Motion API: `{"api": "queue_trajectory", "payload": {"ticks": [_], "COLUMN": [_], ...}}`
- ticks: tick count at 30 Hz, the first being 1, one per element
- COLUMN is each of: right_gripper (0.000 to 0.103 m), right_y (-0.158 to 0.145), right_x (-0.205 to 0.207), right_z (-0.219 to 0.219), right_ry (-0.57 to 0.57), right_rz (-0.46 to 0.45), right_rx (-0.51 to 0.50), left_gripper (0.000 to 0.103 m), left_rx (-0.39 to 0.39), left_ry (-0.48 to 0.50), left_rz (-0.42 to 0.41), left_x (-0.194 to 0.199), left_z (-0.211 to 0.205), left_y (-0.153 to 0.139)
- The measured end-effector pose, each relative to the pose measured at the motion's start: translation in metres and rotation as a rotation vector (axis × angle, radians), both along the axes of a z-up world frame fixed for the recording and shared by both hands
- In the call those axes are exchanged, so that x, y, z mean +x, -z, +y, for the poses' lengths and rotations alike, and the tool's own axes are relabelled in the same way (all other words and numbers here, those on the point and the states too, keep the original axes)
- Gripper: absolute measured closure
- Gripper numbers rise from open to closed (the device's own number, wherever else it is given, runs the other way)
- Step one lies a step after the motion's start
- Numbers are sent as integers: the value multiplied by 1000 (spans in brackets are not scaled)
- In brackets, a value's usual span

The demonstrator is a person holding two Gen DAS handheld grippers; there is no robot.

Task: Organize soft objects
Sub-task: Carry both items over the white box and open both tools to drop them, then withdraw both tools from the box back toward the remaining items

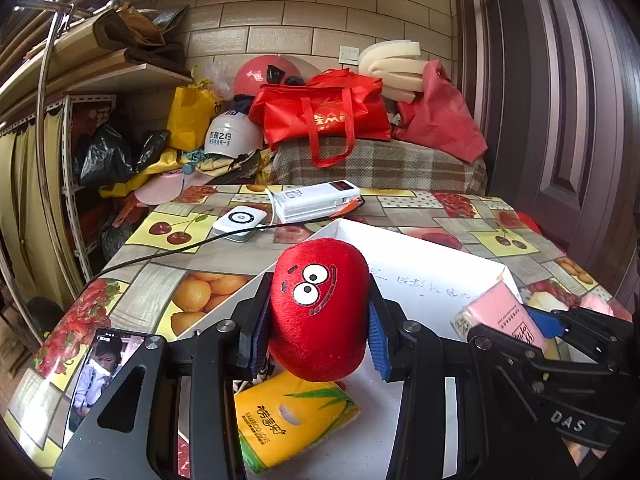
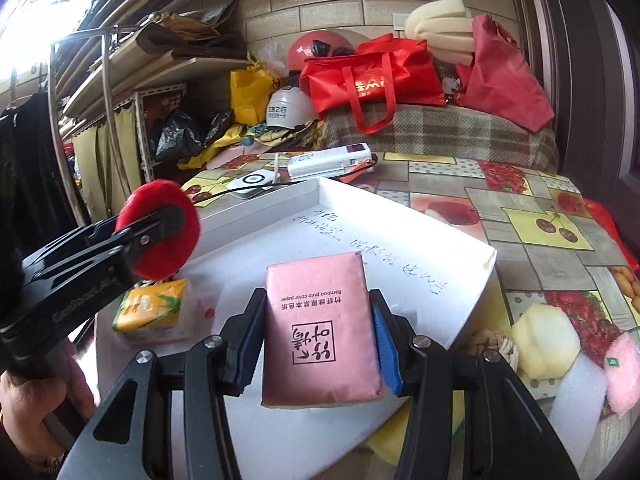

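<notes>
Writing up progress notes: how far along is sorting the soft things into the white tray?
Done: yellow tissue pack lies in the white tray. In hand: left claw grips the red plush toy, right claw the pink tissue pack. Left: pale foam block and pink fluffy pad outside.

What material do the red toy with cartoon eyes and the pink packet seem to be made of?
The round red plush toy with cartoon eyes: short fuzzy pile fabric, matte, probably stuffed; the eyes look stitched or printed on. The flat pink packet of tissues: thin glossy plastic film, creased at the edges, probably with soft paper inside.
</notes>
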State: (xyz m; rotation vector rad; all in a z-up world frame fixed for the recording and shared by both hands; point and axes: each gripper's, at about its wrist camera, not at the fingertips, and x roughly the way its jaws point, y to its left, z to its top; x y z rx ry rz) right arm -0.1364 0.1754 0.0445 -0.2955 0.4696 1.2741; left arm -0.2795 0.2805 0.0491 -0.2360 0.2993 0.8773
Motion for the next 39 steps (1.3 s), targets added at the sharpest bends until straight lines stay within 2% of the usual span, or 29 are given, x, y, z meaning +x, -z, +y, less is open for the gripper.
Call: {"api": "queue_trajectory", "payload": {"ticks": [10,12,13,14,15,16,17,18,21,23,24,39], "right_gripper": [54,52,52,52,46,30,21,15,14,9,1,0], "right_y": [-2,-2,-1,-1,-1,-1,-2,-2,-2,-2,-2,-9], "right_x": [3,3,3,3,4,4,5,5,4,4,4,3], "right_z": [18,19,20,20,20,20,20,19,19,19,19,4], "right_ry": [38,44,50,61,66,69,71,73,75,78,81,113], "right_rz": [-7,-8,-11,-16,-18,-18,-18,-18,-22,-25,-26,-50], "right_rx": [-9,-14,-18,-23,-25,-26,-25,-21,-15,-18,-18,70], "left_gripper": [62,56,47,30,21,7,0,0,0,0,0,0], "left_rx": [23,18,16,16,21,31,42,56,107,114,115,87], "left_ry": [-14,-14,-14,-15,-28,-41,-45,-51,-56,-58,-61,-123], "left_rz": [26,22,19,18,19,20,19,19,24,23,21,-32], "left_x": [7,5,5,4,4,4,3,3,4,3,2,-15], "left_z": [10,11,12,11,10,9,7,4,-5,-5,-5,-4], "left_y": [0,0,0,0,0,-1,-1,-2,-4,-4,-4,-4]}}
